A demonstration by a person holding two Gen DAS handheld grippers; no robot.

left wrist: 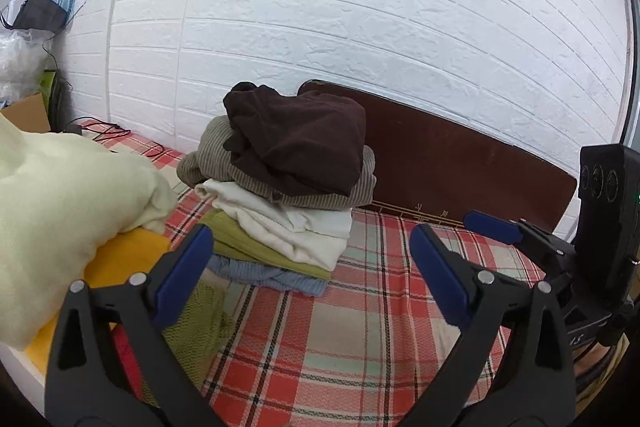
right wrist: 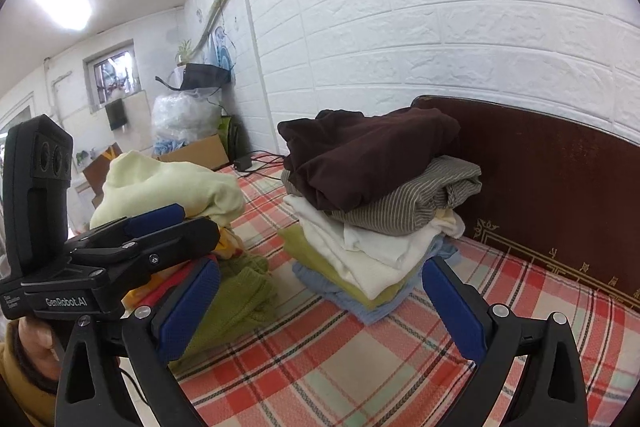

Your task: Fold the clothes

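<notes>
A stack of folded clothes [left wrist: 280, 227] [right wrist: 372, 247] sits on the plaid bedspread [left wrist: 360, 339], with a dark brown garment [left wrist: 296, 147] [right wrist: 360, 155] on top. To its left lies a loose heap: a pale yellow-green garment [left wrist: 68, 203] [right wrist: 168, 187] over yellow and olive-green pieces [right wrist: 240, 291]. My left gripper [left wrist: 312, 271] is open and empty, just short of the stack. My right gripper [right wrist: 320, 311] is also open and empty, facing the stack's lower layers. In the left wrist view a blue finger [left wrist: 494, 227] of the right gripper shows at the right edge.
A dark wooden headboard [left wrist: 460, 163] [right wrist: 560, 187] stands behind the stack against a white brick wall. Cables [left wrist: 108, 135] lie at the bed's far left corner, near a cardboard box [right wrist: 200, 151] and plastic bags. A hand [right wrist: 36, 343] holds the left gripper.
</notes>
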